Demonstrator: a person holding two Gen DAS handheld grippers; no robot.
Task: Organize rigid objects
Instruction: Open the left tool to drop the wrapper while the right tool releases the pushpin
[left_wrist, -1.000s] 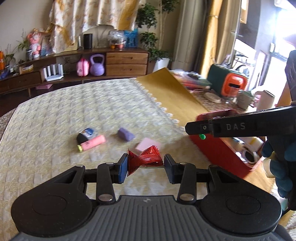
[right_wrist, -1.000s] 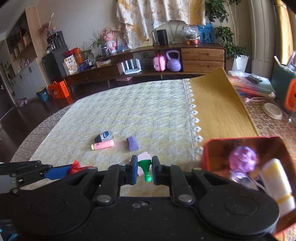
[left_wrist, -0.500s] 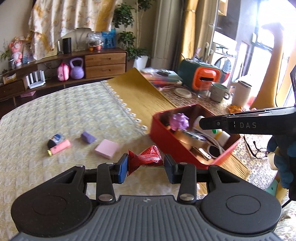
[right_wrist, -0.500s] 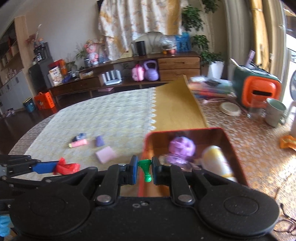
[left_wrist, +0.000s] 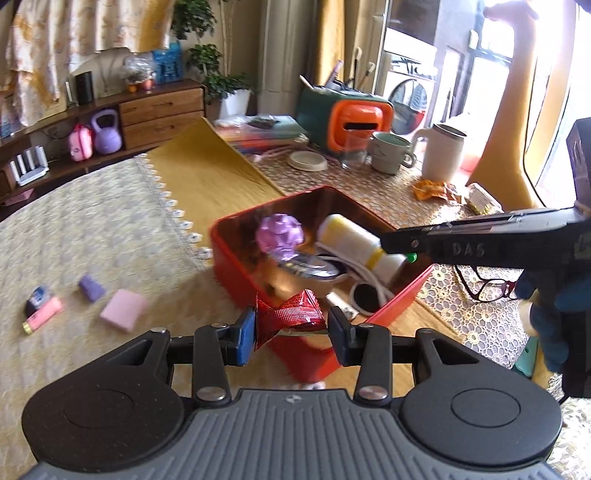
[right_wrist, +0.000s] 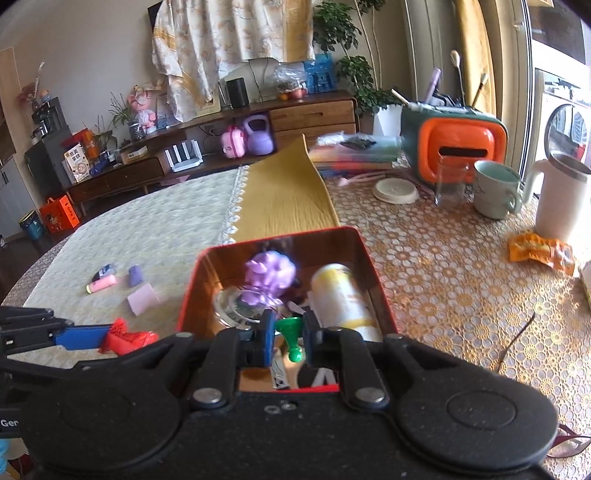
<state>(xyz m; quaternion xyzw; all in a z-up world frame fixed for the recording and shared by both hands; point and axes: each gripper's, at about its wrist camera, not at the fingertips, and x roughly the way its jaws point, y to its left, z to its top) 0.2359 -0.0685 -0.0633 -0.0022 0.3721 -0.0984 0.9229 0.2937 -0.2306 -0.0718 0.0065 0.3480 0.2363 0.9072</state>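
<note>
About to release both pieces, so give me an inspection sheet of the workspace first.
Surface: quilted cloth and lace cloth.
Job's things: red tin holding purple ball and yellow bottle; pink block, purple eraser, pink highlighter outside.
Clutter: mug, glasses.
Grippers: left claw holds red wrapper; right claw holds green pin above tin.
Cables: nothing seen.
Surroundings: wooden sideboard.

Home living room: wooden sideboard (right_wrist: 310, 110) (toys, router, purple kettlebell (right_wrist: 260, 134)), draped curtain (right_wrist: 229, 48), potted plant (right_wrist: 343, 70), tablecloth-covered table (right_wrist: 443, 266) bearing mugs (right_wrist: 495, 188).
</note>
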